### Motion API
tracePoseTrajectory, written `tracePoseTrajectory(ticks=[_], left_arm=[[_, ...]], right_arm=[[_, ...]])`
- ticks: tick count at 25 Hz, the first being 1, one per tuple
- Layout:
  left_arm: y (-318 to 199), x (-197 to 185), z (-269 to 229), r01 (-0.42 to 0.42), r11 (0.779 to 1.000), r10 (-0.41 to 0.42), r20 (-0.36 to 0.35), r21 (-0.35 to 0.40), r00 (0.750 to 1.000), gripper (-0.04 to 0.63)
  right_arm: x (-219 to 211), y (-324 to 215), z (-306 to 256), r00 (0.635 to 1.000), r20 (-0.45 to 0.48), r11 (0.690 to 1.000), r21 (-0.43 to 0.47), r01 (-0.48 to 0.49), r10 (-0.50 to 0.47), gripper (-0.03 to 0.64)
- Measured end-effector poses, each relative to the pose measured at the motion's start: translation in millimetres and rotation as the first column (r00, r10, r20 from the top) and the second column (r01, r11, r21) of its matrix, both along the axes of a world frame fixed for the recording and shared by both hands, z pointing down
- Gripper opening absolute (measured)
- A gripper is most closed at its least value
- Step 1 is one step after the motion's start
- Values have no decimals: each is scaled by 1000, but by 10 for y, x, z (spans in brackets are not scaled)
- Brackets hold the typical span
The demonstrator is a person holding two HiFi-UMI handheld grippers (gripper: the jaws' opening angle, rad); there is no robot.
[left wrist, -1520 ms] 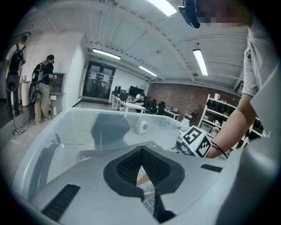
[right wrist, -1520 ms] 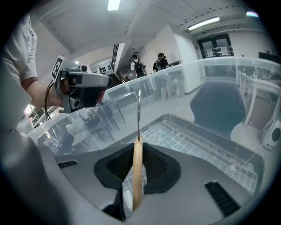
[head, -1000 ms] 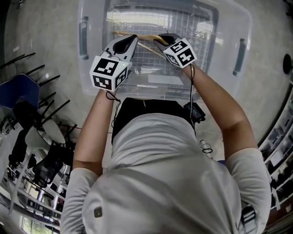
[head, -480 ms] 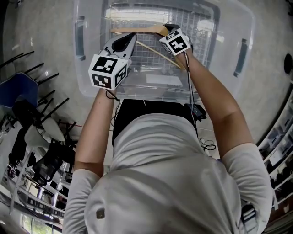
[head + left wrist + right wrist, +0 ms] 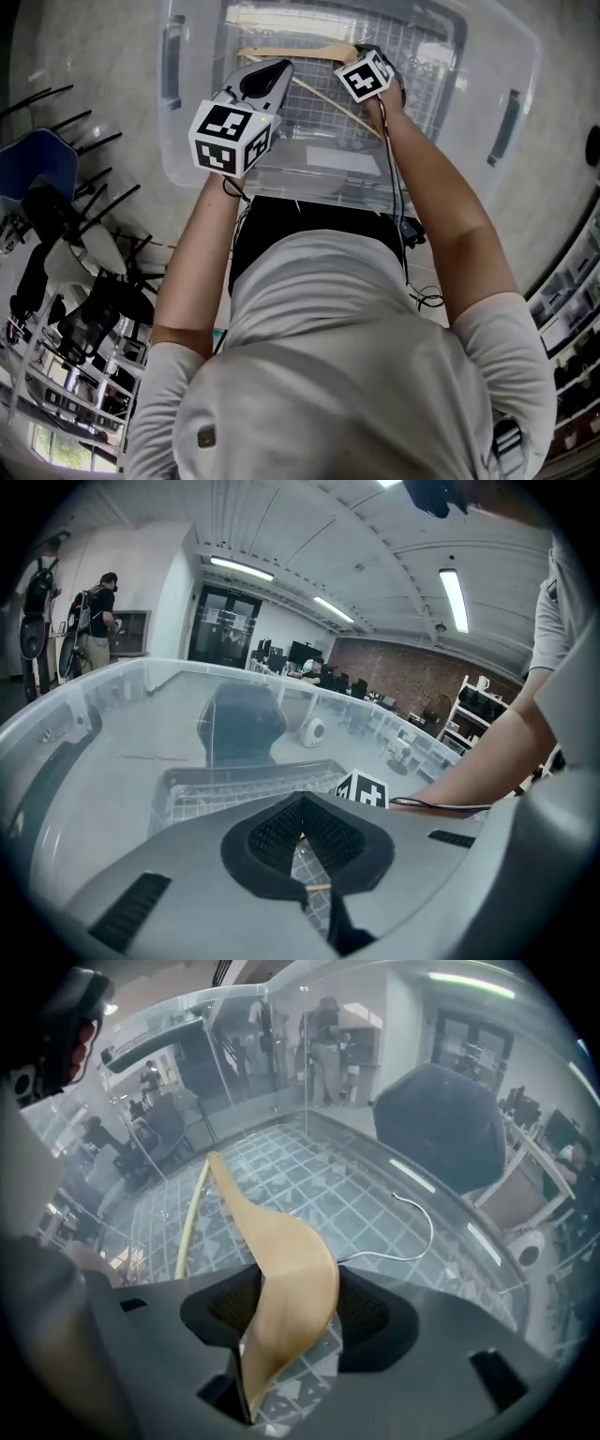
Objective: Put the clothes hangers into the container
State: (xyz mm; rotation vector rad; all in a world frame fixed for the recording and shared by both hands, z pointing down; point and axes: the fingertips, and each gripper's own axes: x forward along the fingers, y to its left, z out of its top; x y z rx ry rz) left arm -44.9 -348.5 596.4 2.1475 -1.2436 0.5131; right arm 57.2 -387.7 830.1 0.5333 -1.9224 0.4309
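Note:
A wooden clothes hanger (image 5: 298, 53) lies inside the clear plastic container (image 5: 192, 155), over its gridded floor. In the right gripper view the hanger's arm (image 5: 281, 1279) runs between the jaws of my right gripper (image 5: 291, 1309), and its metal hook (image 5: 414, 1232) curls off to the right. Those jaws are opening; floor shows beside the wood and the pads stand off it. In the head view my right gripper (image 5: 358, 52) reaches deep over the container. My left gripper (image 5: 274, 69) hovers at the near left, its jaws (image 5: 302, 808) together with nothing in them.
The container has grey handles at its left (image 5: 171, 66) and right (image 5: 511, 112) ends. Black chair legs (image 5: 89, 202) and a blue chair (image 5: 37, 173) crowd the floor to the left. A cable (image 5: 420, 298) hangs by the person's right arm.
My right gripper has carried the hanger farther into the container, away from the body. The left gripper has shifted slightly the same way.

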Motion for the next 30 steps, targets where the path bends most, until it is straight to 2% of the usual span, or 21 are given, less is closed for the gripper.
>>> tracePoseTrajectory(ticks=[2,8,15,19,25,30], left_arm=[[17,-9,-24,8,1000,-8,-3,3,1000,17],[81,-28,-110,9,1000,-9,-6,21,1000,17],[162,-56,-281,1,998,0,-12,60,1000,17],[160,-130,-587,18,993,-14,-32,118,999,17],[286,-138,-947,-6,983,16,-50,184,999,17],[448,-123,-1198,-54,972,68,-54,230,996,17]], right_arm=[[38,42,39,1000,-18,1000,-20,-19,19,258],[-72,-103,-169,998,38,997,59,-45,43,270],[-102,-116,-545,996,67,992,106,-72,65,268],[-153,10,-822,985,138,992,53,-114,106,268],[-191,75,-1594,965,223,979,120,-167,137,265],[-251,235,-2175,938,304,960,171,-224,165,213]])
